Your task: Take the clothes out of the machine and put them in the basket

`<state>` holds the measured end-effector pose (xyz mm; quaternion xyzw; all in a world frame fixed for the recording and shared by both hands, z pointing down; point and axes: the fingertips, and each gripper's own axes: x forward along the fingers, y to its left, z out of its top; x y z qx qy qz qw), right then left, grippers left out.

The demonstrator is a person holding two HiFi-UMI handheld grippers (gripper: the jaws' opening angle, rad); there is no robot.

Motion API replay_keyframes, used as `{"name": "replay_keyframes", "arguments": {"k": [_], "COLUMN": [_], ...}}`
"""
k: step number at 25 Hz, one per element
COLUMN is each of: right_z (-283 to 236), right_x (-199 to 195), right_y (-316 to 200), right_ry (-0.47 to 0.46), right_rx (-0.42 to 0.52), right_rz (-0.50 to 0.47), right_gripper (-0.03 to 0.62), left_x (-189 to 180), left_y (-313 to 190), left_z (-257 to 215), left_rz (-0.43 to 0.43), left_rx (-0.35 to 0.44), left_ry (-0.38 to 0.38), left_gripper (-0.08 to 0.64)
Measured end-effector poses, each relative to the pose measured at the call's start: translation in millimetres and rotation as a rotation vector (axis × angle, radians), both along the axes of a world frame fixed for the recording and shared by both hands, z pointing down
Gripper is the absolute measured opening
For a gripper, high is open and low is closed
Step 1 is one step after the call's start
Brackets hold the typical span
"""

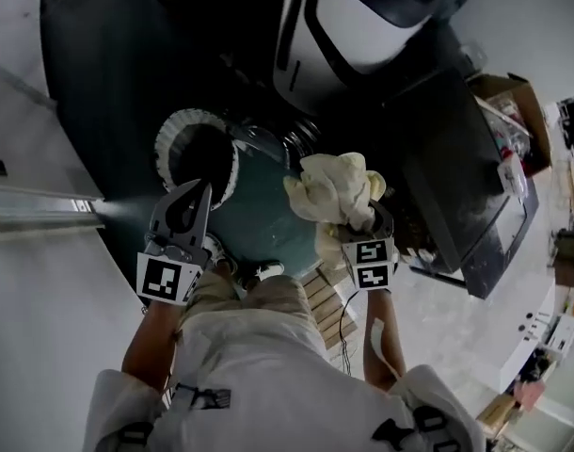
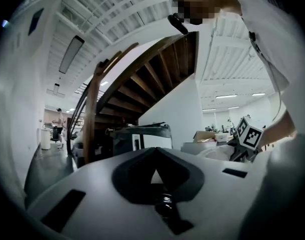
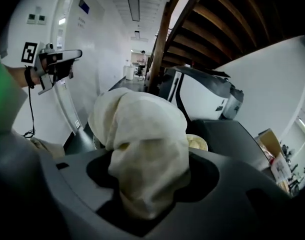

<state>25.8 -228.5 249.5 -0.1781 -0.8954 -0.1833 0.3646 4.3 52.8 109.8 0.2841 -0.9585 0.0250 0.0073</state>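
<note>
Cloth [image 1: 336, 188] is being squeezed tight by the right gripper [image 1: 350, 220], held up in the air so it is not dragging. The left gripper [image 1: 189, 203] is hanging pinched together, holding nothing.

Right gripper [image 1: 355, 226] clamped; left [image 1: 200, 196] seemingly closed

Ceiling strip lights [image 2: 71, 54] are glowing toward eleven o'clock in both gripper views. The head view is looking dim. Fisheye distortion is darkening every edge.
</note>
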Motion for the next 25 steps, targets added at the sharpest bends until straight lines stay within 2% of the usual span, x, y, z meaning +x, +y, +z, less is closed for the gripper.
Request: {"name": "replay_keyframes", "arguments": {"k": [3, 6, 10, 14, 16, 18, 21, 25], "right_z": [-23, -40, -54, -64, -64, -61, -56, -43], "right_x": [-32, -56, -79, -95, -102, -106, -115, -127], "right_y": [57, 119, 197, 258, 282, 304, 328, 349], "right_ry": [-0.027, -0.064, -0.082, -0.085, -0.084, -0.076, -0.055, -0.012], "right_rx": [-0.014, -0.024, -0.035, -0.032, -0.029, -0.024, -0.019, -0.028], "right_rz": [-0.106, -0.183, -0.253, -0.309, -0.331, -0.351, -0.386, -0.449], "right_gripper": [0.296, 0.296, 0.298, 0.298, 0.298, 0.298, 0.299, 0.299], "left_x": [10, 26, 38, 38, 36, 35, 34, 29], "left_y": [72, 142, 216, 278, 304, 329, 359, 370], "left_z": [-6, -2, 5, 12, 19, 29, 37, 42], "left_rz": [-0.152, -0.245, -0.308, -0.396, -0.415, -0.412, -0.434, -0.497], "left_rx": [0.023, 0.052, 0.039, 0.084, 0.093, 0.064, 0.025, 0.036], "left_ry": [-0.006, 0.001, 0.014, 0.019, 0.019, 0.033, 0.058, 0.082], "left_gripper": [0.012, 0.012, 0.012, 0.012, 0.012, 0.012, 0.012, 0.012]}}
